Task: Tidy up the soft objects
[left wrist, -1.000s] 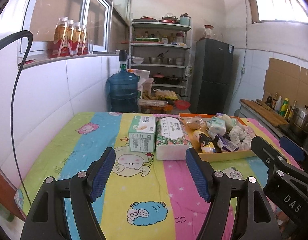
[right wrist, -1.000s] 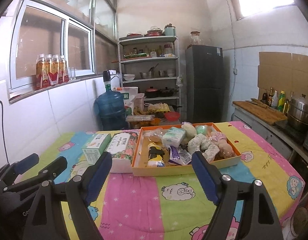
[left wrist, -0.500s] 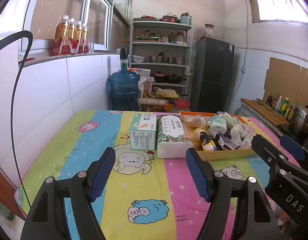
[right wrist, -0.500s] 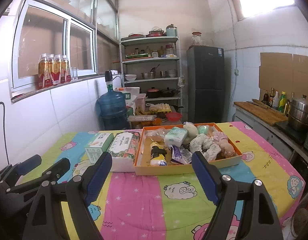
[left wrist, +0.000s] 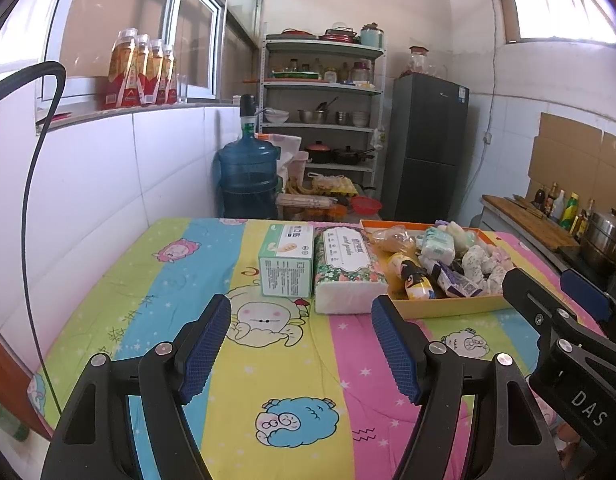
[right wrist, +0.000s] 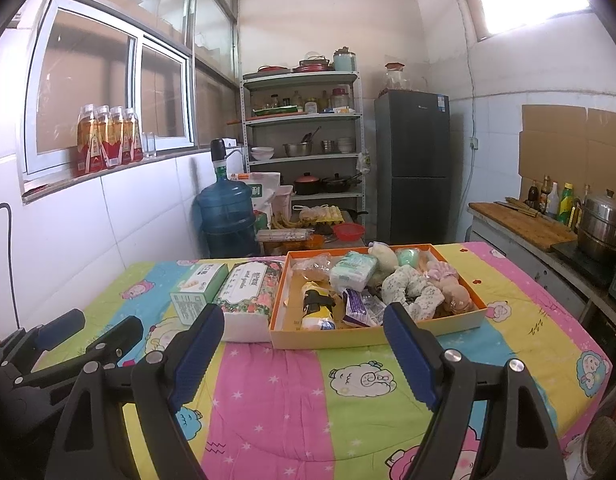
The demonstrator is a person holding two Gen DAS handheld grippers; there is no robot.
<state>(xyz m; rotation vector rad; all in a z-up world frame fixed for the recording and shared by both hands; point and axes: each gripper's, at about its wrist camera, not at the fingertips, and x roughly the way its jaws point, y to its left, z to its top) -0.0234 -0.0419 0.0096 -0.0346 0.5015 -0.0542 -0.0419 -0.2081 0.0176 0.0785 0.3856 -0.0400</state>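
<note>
Soft objects [right wrist: 391,284] — a wrapped tissue pack, a floral fabric ring, a pale plush, small packets — lie heaped in the orange tray [right wrist: 371,334] on the cartoon-print tablecloth [right wrist: 292,400]. Just left of the tray, touching its wall, rests a floral tissue pack [right wrist: 250,296], and beyond that, further from the tray, a green-and-white box [right wrist: 198,290].

As for progress, the scene fits two readings: the tray may be a gathered, finished pile with the pack and box lined up beside it, or a jumble waiting to be sorted out. Nothing visible settles which.

Both tools hang short of the tray, over the cloth. The left gripper [left wrist: 302,350] has its jaws spread wide with nothing between them; the right gripper [right wrist: 304,354] is likewise wide and empty.

The right wrist view looks down into the tray and shows its whole floor and far rim. The left wrist view sees the tray only from its left corner, yet it shows the printed near end of the box [left wrist: 286,278] and the bare cloth left of it.
</note>
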